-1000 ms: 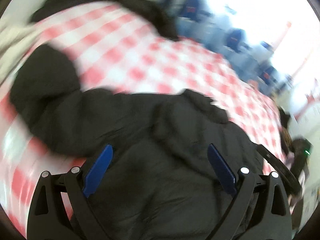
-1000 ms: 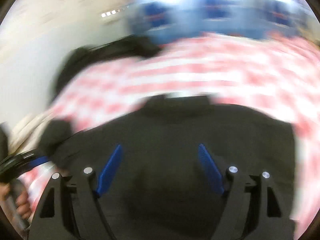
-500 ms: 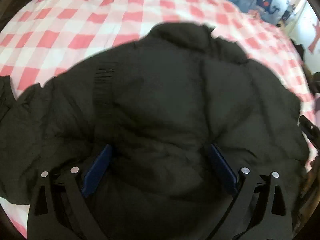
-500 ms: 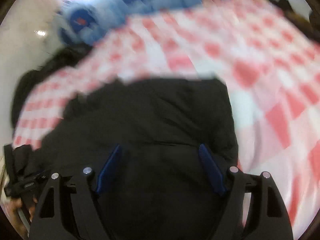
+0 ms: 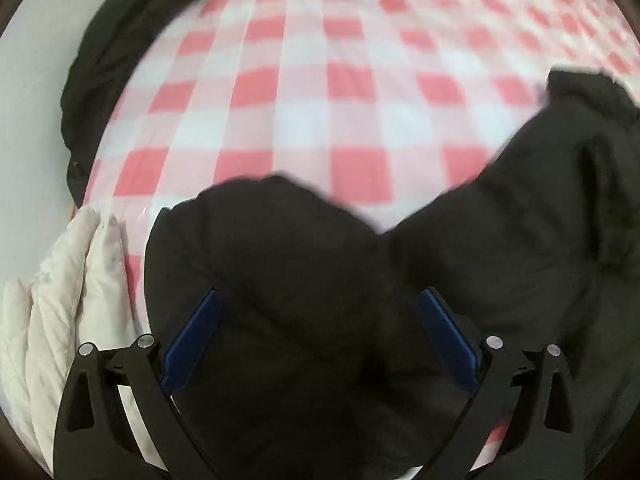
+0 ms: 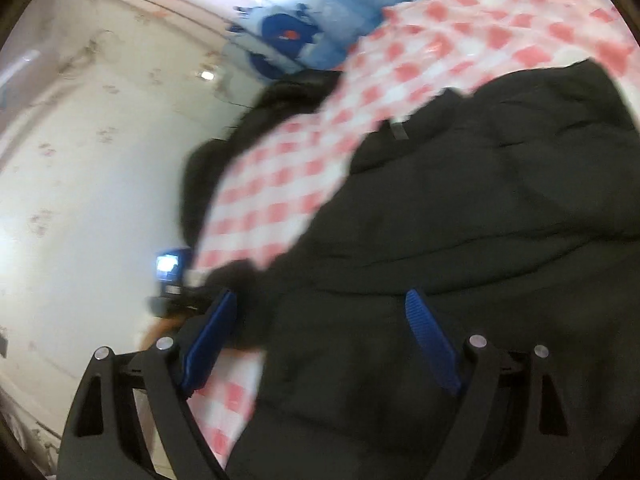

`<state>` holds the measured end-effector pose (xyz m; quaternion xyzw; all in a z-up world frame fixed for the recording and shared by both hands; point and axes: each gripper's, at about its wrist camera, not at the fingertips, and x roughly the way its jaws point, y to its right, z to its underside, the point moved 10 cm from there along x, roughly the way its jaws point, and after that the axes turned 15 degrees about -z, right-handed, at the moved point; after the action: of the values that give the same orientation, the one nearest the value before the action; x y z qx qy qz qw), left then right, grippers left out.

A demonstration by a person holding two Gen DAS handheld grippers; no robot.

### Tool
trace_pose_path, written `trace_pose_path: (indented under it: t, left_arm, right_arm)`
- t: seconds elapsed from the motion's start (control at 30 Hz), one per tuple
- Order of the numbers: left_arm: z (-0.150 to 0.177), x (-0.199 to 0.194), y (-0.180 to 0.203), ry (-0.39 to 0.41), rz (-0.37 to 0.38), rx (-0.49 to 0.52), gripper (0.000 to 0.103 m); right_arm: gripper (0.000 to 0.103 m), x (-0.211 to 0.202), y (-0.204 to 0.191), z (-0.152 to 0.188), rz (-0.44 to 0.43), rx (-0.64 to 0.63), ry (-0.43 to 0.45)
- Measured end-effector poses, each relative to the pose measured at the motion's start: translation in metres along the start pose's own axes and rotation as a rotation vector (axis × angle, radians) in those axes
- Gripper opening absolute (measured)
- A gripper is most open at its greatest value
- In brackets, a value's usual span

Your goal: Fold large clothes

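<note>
A large black puffer jacket (image 5: pixel 460 280) lies on a red-and-white checked cloth (image 5: pixel 320 92). In the left wrist view one sleeve (image 5: pixel 264 248) reaches out to the left under my left gripper (image 5: pixel 320 320), which is open and empty just above it. In the right wrist view the jacket body (image 6: pixel 480 208) fills the right side, collar (image 6: pixel 400 128) at the far end. My right gripper (image 6: pixel 320 320) is open and empty over the jacket's left edge.
A white quilted garment (image 5: pixel 60 320) lies at the left edge of the cloth. Another dark garment (image 5: pixel 104 60) hangs over the far left edge. Blue water jugs (image 6: pixel 300 32) stand beyond the table, with pale floor (image 6: pixel 80 160) at the left.
Both grippers have swung left. The left view moved from over the jacket's back to over its left sleeve. The right view moved from the right side to the left edge.
</note>
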<state>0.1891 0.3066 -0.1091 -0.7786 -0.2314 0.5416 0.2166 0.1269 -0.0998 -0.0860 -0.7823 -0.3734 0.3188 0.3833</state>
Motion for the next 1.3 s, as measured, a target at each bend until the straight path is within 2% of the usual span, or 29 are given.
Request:
trace_pose_path:
  t: [0.1,0.13,0.17,0.2,0.23,0.27,0.37,0.43,0.47,0.5,0.57,0.63,0.8,0.87,0.97,1.0,1.07,1.2,1.27,1.3]
  left_arm:
    - [0.011,0.018,-0.008,-0.020,-0.055,0.002,0.089]
    - [0.013,0.021,-0.012,-0.036,-0.054,-0.022,0.075]
    - [0.016,0.028,-0.018,-0.065,-0.043,-0.067,0.053]
    - [0.018,0.031,-0.022,-0.090,-0.022,-0.120,0.041]
    - [0.020,0.038,-0.030,-0.116,0.015,-0.191,0.021]
    - [0.021,0.039,-0.035,-0.125,0.026,-0.225,0.011]
    - [0.025,0.036,-0.048,-0.122,0.047,-0.281,0.003]
    - [0.023,0.019,-0.059,-0.091,0.133,-0.371,0.002]
    - [0.020,0.006,-0.064,-0.060,0.191,-0.417,0.002]
    - [0.010,-0.018,-0.069,0.004,0.306,-0.470,0.002]
    - [-0.002,-0.052,-0.079,0.082,0.400,-0.521,0.002]
    - [-0.023,-0.110,-0.086,0.215,0.560,-0.566,0.002]
    - [-0.062,-0.232,-0.067,0.426,0.837,-0.565,0.002]
    - [-0.073,-0.279,-0.040,0.485,0.945,-0.533,0.002]
    - [-0.087,-0.333,0.012,0.529,1.105,-0.483,0.002]
    - [-0.092,-0.352,0.040,0.537,1.178,-0.459,0.002]
    - [-0.095,-0.374,0.090,0.539,1.264,-0.407,0.002]
    - [-0.086,-0.381,0.215,0.444,1.399,-0.289,0.002]
    - [-0.074,-0.369,0.277,0.372,1.398,-0.226,0.002]
    - [-0.066,-0.353,0.316,0.300,1.399,-0.184,0.002]
  right_arm:
    - [0.083,0.023,0.003,0.015,0.001,-0.012,-0.021]
    - [0.083,0.025,0.008,0.022,0.014,-0.001,-0.042]
    - [0.083,0.032,0.020,0.031,0.036,0.019,-0.073]
    - [0.083,0.034,0.027,0.032,0.052,0.028,-0.077]
    - [0.083,0.036,0.033,0.034,0.068,0.038,-0.081]
    - [0.083,0.037,0.037,0.034,0.071,0.043,-0.083]
    - [0.083,0.033,0.038,0.027,0.084,0.020,-0.051]
    - [0.083,0.030,0.039,0.021,0.091,0.010,-0.023]
    - [0.083,0.027,0.040,0.018,0.096,0.010,-0.006]
    - [0.083,0.024,0.042,0.015,0.110,0.005,0.003]
    - [0.083,0.017,0.046,0.008,0.124,0.003,0.030]
    - [0.083,0.013,0.051,0.004,0.125,0.023,0.045]
    - [0.083,0.005,0.065,-0.004,0.086,0.107,0.083]
    - [0.083,-0.001,0.064,-0.009,0.049,0.129,0.106]
    - [0.084,-0.011,0.063,-0.021,-0.038,0.169,0.164]
    - [0.085,-0.016,0.062,-0.024,-0.075,0.189,0.186]
    - [0.087,-0.027,0.064,-0.033,-0.177,0.254,0.246]
    - [0.092,-0.049,0.084,-0.049,-0.366,0.417,0.351]
    - [0.093,-0.059,0.098,-0.054,-0.466,0.515,0.393]
    - [0.094,-0.063,0.106,-0.056,-0.494,0.553,0.409]
